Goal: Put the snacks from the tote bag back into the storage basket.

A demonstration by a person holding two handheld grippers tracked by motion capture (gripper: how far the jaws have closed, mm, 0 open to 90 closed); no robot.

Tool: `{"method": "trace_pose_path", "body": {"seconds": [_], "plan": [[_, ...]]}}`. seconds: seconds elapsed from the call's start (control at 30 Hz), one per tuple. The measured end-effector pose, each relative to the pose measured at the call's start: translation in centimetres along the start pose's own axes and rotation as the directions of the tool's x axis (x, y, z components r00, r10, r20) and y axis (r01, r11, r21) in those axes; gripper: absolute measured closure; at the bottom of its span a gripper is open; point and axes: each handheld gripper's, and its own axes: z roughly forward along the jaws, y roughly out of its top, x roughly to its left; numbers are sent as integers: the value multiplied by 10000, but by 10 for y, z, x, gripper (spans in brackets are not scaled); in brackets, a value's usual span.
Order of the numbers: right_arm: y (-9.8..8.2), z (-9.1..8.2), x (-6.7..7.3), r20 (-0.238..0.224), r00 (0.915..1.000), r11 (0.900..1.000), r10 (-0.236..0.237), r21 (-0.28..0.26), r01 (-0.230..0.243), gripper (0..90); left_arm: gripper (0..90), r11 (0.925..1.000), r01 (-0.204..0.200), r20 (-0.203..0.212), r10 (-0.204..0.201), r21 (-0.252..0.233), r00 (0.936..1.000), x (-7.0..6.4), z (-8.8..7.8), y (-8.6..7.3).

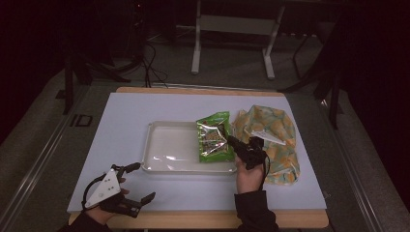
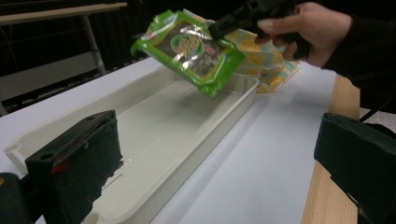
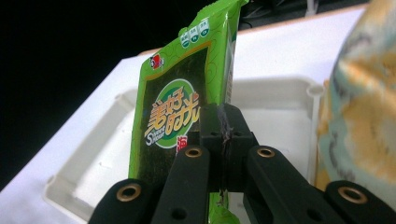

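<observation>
Seen from above, a white rectangular tray (image 1: 167,145) sits near the middle of a pale bench (image 1: 121,111). The right claw (image 1: 231,141), held in a hand with a dark sleeve, has its jaws pressed together on the edge of a green snack packet (image 1: 212,135) with a dark printed panel. The packet hangs above the tray's 3 o'clock end, lifted clear of the tray floor and tilted, as the left gripper view shows (image 2: 189,49). In the right gripper view the two black jaws meet on the packet's lower right edge (image 3: 173,116), with the tray behind it. Just beyond the tray at 3 o'clock lies a crumpled cloth (image 1: 273,140) patterned in yellow and pale green. The left claw (image 1: 140,181) rests at the bench's 7 o'clock corner, well apart from the tray, jaws spread wide with nothing between them.
</observation>
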Motion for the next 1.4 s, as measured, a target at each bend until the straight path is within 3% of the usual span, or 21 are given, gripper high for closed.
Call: {"method": "trace_pose_path", "body": {"seconds": [0.3, 1.13, 1.4], "plan": [[-19, 6, -12, 74, 9985, 9981, 537, 305, -539, 897, 10, 10000, -4, 18, 4, 3, 10000, 0, 1, 0], [-45, 21, -18, 133, 9965, 9942, 826, 677, -833, 895, 10, 10000, -19, 76, 19, 20, 10000, 0, 1, 0], [-49, 21, -26, 246, 9933, 9887, 1130, 967, -1149, 880, 10, 10000, -25, 97, 25, 26, 9999, 0, 1, 0]]}}
